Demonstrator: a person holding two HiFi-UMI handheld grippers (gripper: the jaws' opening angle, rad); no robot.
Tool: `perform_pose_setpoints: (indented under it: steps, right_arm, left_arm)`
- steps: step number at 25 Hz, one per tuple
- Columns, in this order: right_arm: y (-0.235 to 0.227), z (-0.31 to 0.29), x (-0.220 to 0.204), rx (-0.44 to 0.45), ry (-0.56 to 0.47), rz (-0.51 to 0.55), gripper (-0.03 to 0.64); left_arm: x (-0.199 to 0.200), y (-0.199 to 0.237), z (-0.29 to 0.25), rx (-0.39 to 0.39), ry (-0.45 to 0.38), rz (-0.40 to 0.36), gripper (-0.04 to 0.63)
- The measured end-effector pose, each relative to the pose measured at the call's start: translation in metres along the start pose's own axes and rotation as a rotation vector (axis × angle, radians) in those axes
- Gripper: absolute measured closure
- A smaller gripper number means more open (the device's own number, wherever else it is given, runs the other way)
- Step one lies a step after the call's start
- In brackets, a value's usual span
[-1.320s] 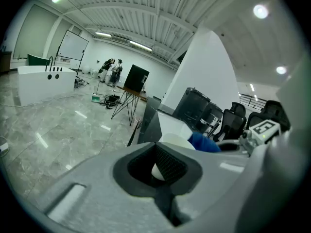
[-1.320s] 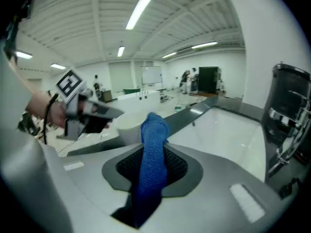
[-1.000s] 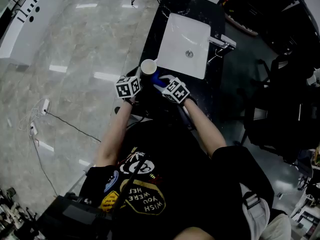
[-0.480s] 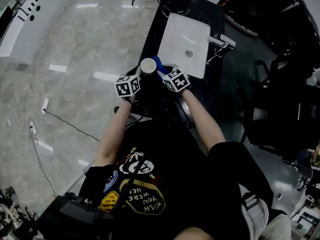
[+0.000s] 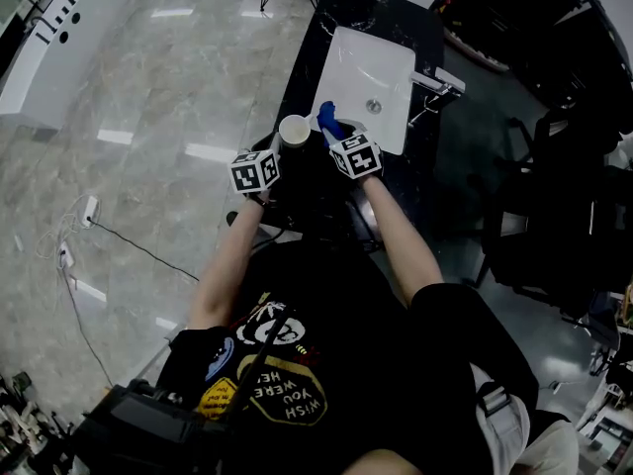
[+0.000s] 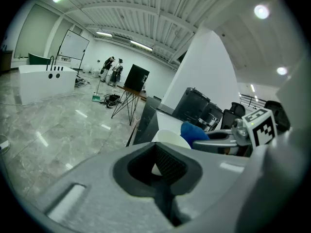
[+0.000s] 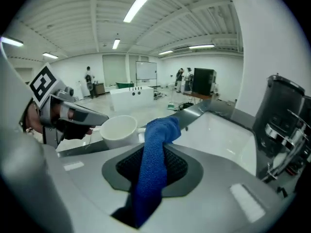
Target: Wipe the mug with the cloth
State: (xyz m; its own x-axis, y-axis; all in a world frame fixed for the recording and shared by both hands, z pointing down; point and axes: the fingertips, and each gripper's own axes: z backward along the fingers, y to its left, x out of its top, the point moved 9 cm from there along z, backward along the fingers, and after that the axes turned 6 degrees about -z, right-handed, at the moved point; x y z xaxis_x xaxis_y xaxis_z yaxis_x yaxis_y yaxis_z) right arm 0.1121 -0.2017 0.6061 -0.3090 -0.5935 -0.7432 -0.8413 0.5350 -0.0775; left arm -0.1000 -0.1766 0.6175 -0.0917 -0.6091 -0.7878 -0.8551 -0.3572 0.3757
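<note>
Mug (image 5: 294, 131): white, upright, mouth open upward, at the dark desk's (image 5: 297, 77) near edge just left of the sink (image 5: 356, 47); left claw (image 5: 278, 149) is closed on its wall. Cloth (image 5: 328, 122): blue, coarse knit, pinched as a strip in the right claw (image 5: 337, 139), rising from the jaws, free end folded over just beside the mug's rim.

Reaching forward with both bare forearms, clamping the left gripper (image 5: 280, 147) on the mug (image 5: 294, 130) and the right gripper (image 5: 337, 136) on the cloth (image 5: 328, 121), close beside each other.
</note>
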Motion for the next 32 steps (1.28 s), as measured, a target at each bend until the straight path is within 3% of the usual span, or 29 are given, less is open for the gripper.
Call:
perform_pose_setpoints:
  steps: [4,9,11,14,16,18,19,20,21,23,24,25,27,30,32]
  right_arm:
    - [0.039,-0.011,-0.007,0.111,0.067,0.177,0.529]
    - [0.082,0.013,-0.054,0.286,0.084,0.224,0.532]
    - [0.077,0.020,-0.058,0.225,0.087,0.224,0.532]
    - [0.050,0.023,-0.056,0.001,0.112,0.232,0.532]
    - [0.034,0.014,-0.068,-0.042,0.117,0.191,0.529]
    - [0.028,0.009,-0.084,0.019,0.061,0.091,0.520]
    - [0.027,0.013,-0.087,0.053,0.028,0.030,0.484]
    - [0.026,0.022,-0.087,0.075,-0.009,-0.026,0.390]
    - [0.025,0.034,-0.084,0.084,-0.059,-0.075,0.348]
    - [0.026,0.060,-0.077,0.087,-0.189,-0.168,0.350]
    - [0.029,0.073,-0.073,0.091,-0.256,-0.204,0.365]
    - [0.035,0.083,-0.070,0.096,-0.314,-0.227,0.425]
    - [0.047,0.098,-0.066,0.102,-0.383,-0.251,0.614]
    - [0.061,0.104,-0.066,0.117,-0.365,-0.257,0.615]
    - [0.066,0.104,-0.066,0.101,-0.324,-0.200,0.615]
  left_arm:
    - [-0.003,-0.001,0.003,0.005,-0.003,0.020,0.594]
    - [-0.009,-0.001,0.004,-0.026,-0.009,0.018,0.594]
    - [-0.012,-0.004,0.006,-0.033,-0.004,0.006,0.594]
    - [-0.014,-0.008,0.011,-0.034,-0.007,-0.016,0.594]
    - [-0.017,-0.012,0.016,-0.033,-0.014,-0.022,0.594]
    - [-0.023,-0.015,0.024,-0.044,-0.025,0.011,0.594]
    - [-0.026,-0.017,0.030,-0.052,-0.033,0.034,0.594]
    - [-0.029,-0.019,0.036,-0.057,-0.042,0.052,0.594]
    - [-0.031,-0.021,0.042,-0.058,-0.052,0.065,0.594]
    - [-0.034,-0.023,0.055,-0.052,-0.075,0.072,0.594]
    - [-0.034,-0.025,0.061,-0.046,-0.086,0.056,0.594]
    - [-0.035,-0.029,0.068,-0.040,-0.094,0.020,0.594]
    - [-0.037,-0.042,0.080,-0.031,-0.100,-0.097,0.594]
    - [-0.039,-0.067,0.093,-0.019,-0.107,-0.257,0.594]
    - [-0.038,-0.075,0.099,-0.016,-0.120,-0.297,0.594]
